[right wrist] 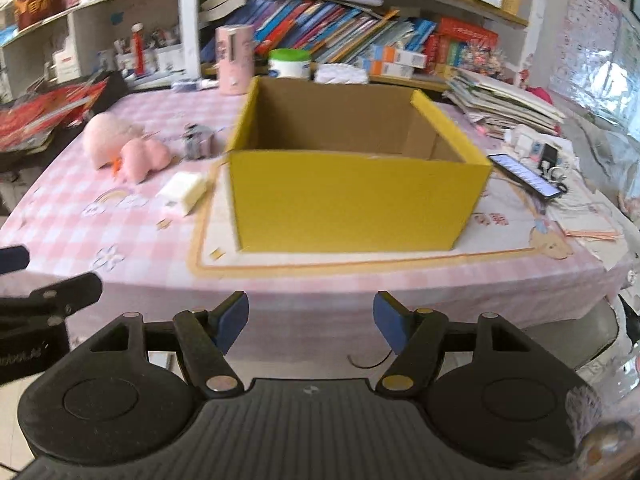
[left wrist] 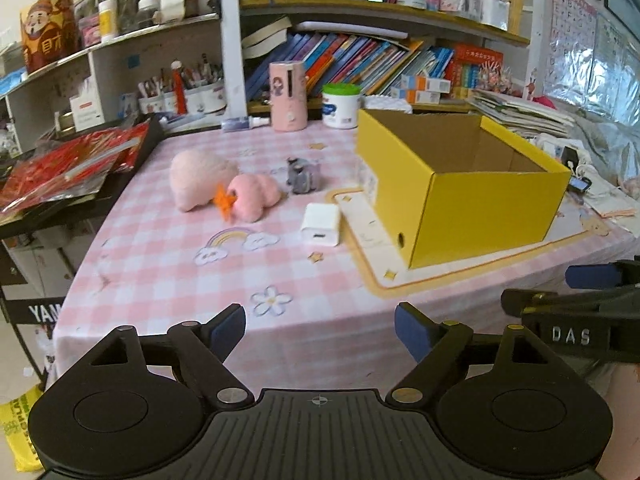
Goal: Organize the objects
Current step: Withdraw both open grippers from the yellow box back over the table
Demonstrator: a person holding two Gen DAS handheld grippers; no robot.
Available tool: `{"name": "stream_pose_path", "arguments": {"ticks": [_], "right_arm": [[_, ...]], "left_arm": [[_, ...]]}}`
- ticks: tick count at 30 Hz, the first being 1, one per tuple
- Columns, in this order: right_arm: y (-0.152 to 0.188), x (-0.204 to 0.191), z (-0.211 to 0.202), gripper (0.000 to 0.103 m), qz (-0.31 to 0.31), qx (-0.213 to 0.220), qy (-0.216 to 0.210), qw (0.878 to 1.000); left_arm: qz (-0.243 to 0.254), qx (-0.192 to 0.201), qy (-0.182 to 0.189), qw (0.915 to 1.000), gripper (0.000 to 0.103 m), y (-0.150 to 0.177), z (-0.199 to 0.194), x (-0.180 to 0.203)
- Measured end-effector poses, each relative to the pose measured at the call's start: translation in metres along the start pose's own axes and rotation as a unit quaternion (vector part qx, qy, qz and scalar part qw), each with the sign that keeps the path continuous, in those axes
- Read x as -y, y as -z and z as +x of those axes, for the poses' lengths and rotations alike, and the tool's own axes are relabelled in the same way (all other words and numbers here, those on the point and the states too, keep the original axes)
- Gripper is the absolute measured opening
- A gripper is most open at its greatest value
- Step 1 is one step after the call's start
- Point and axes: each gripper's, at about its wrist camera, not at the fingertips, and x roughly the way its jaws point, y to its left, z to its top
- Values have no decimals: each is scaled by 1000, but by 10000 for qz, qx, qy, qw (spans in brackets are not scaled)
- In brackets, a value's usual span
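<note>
Left tongs (left wrist: 320,330) stand released, the two blue pads well apart with nothing between them and nothing touching either pad. Right tongs (right wrist: 311,326) are likewise released, set somewhat narrower, empty, with no contact on either pad. Both tongs hang in front of the near edge of the table (left wrist: 168,280), angled downward, short of its surface. The right tongs appear at the right edge of the left wrist view; the left tongs appear at the left edge of the right wrist view, so the two sit side by side.

Yellow box (right wrist: 352,204) stands open-topped directly ahead of the right tongs, and ahead and to the right of the left tongs. Its brown interior appears empty as far as the views reach. The box rests on a printed mat (right wrist: 208,248) laid over the pink checked tablecloth.

White charger (left wrist: 320,224) lies flat ahead of the left tongs, just beside the left edge of the mat, near the box. Beyond it, farther from the tongs, sits a small grey figure (left wrist: 302,176). To the left of that figure lie two pink plush toys (left wrist: 224,186), touching each other, with an orange part between them.

A phone (right wrist: 524,176) lies to the right of the box, ahead and right of the right tongs. A pink cylinder (left wrist: 288,96) and a green-lidded tub (left wrist: 341,105) stand at the far edge of the table.
</note>
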Motion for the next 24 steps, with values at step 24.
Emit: {"name": "stream_pose_path", "arguments": {"ticks": [24], "right_arm": [[20, -67, -10, 76, -297, -109, -501, 9982]], "left_arm": [[-168, -109, -199, 9996, 84, 28, -21, -50]]}}
